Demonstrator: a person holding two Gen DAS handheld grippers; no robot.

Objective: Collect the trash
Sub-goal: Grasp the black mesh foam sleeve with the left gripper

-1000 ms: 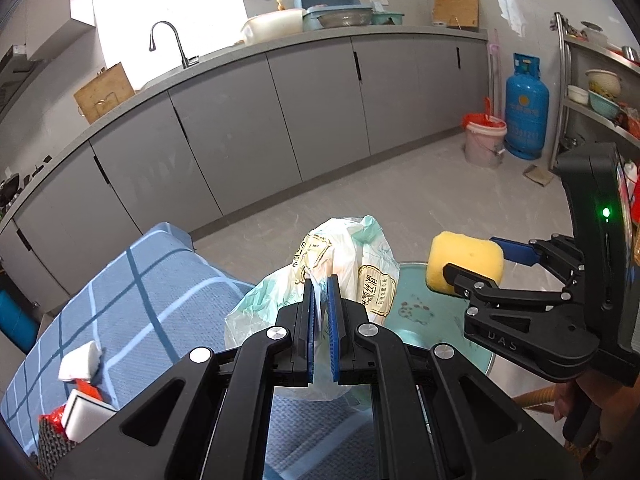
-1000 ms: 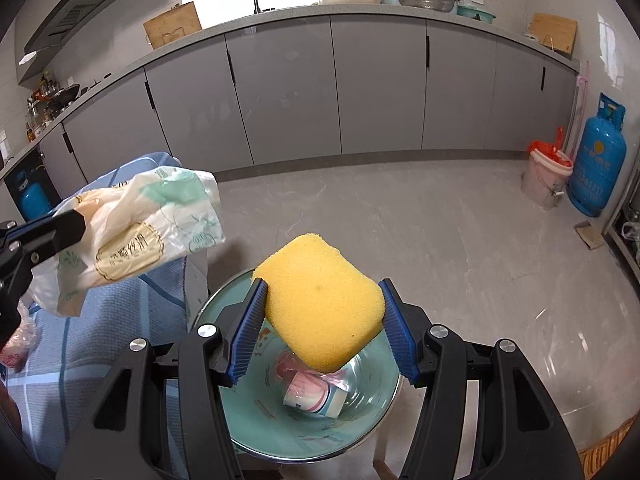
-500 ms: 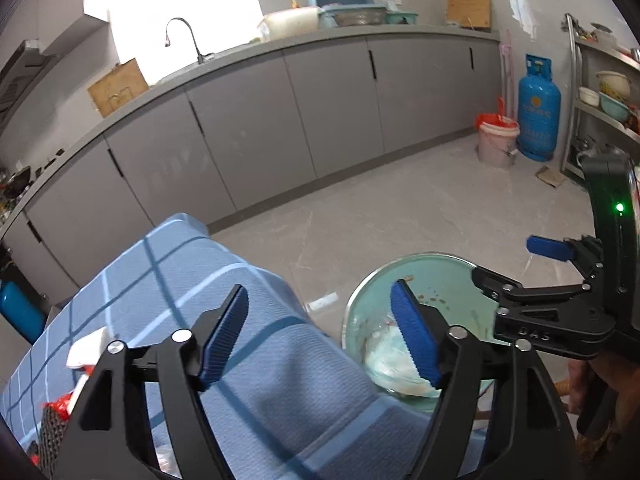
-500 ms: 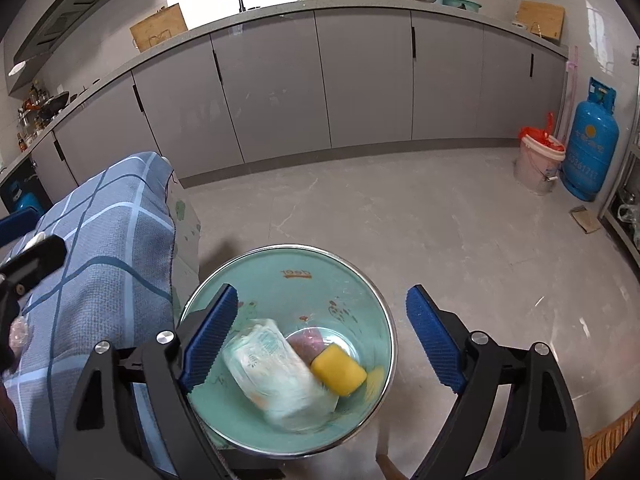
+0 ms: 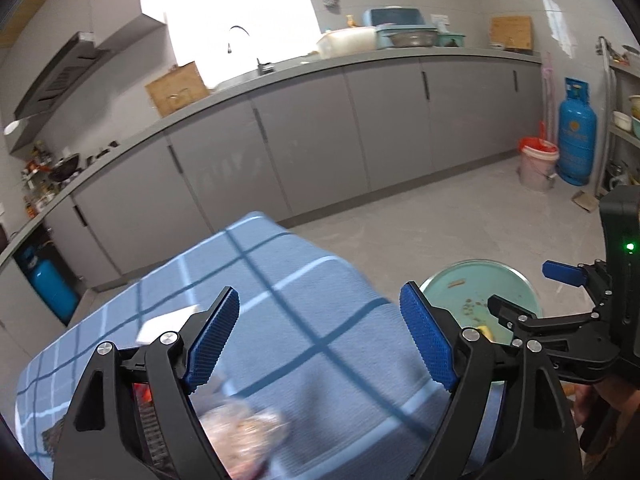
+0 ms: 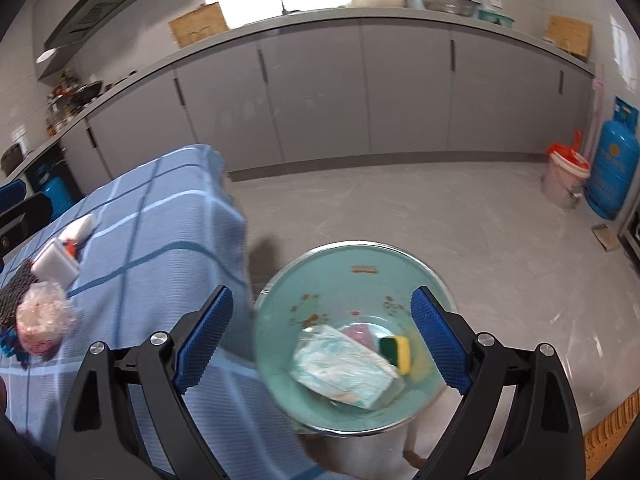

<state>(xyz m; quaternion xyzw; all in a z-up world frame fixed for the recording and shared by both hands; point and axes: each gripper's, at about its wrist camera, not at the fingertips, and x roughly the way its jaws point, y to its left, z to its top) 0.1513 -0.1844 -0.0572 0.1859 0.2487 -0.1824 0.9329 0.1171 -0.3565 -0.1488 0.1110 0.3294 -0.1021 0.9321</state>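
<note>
Over on the left, a blue checked tablecloth (image 6: pixel 160 224) covers the table. On it lie a crumpled clear plastic bag (image 6: pixel 42 320) with something pinkish inside, a white sponge block (image 6: pixel 56 266) and a dark mesh scrap (image 6: pixel 16 292). The left gripper (image 5: pixel 320 336) hangs above that cloth, its jaws spreading apart with nothing between them. Just beside the table edge stands the teal basin (image 6: pixel 360 268), holding a pale green wrapper (image 6: pixel 344 368) and a yellow-green sponge (image 6: pixel 398 350). The right gripper (image 6: pixel 320 340) is over the basin, jaws widening too, empty.
</note>
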